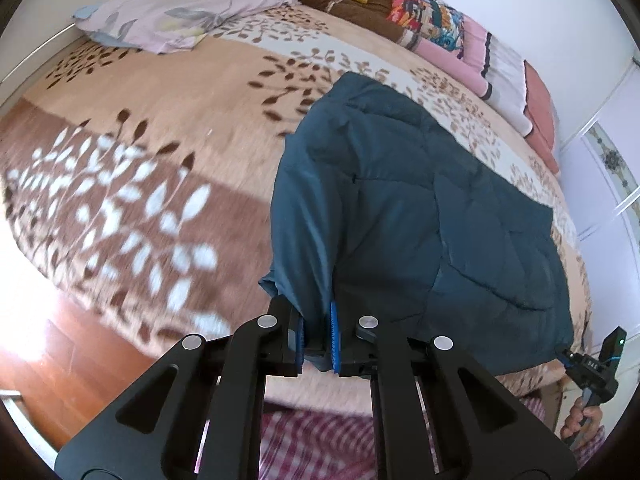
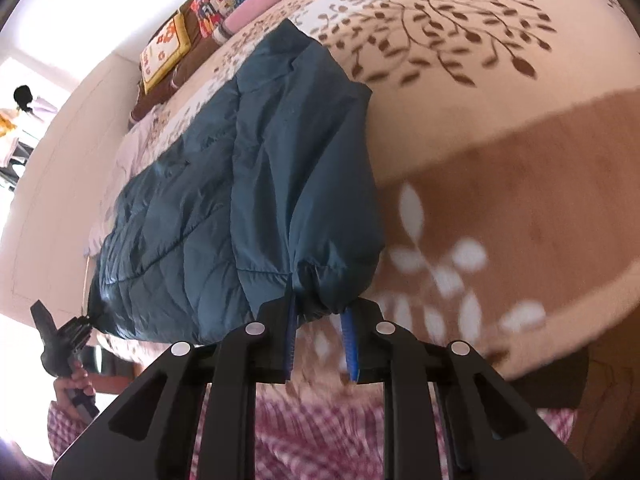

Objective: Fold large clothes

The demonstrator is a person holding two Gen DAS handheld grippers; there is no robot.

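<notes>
A dark teal quilted jacket (image 1: 420,208) lies spread on the bed, its near hem lifted at both corners. My left gripper (image 1: 317,334) is shut on the hem's left corner, with cloth bunched between its blue pads (image 1: 334,336). In the same view my right gripper (image 1: 570,358) grips the other corner at the far right, held by a hand (image 1: 580,420). The right wrist view shows the jacket (image 2: 240,200) stretching away, with my right gripper (image 2: 320,330) shut on gathered hem fabric. There my left gripper (image 2: 82,326) holds the far corner at lower left.
The bed is covered by a beige and brown leaf-print blanket (image 1: 160,120). A lilac pillow (image 1: 172,12) and stacked folded bedding (image 1: 440,28) lie at its far side. Wooden floor (image 1: 60,360) shows at left and a white wardrobe (image 1: 608,168) at right. The person's checked clothing (image 1: 320,440) is just below.
</notes>
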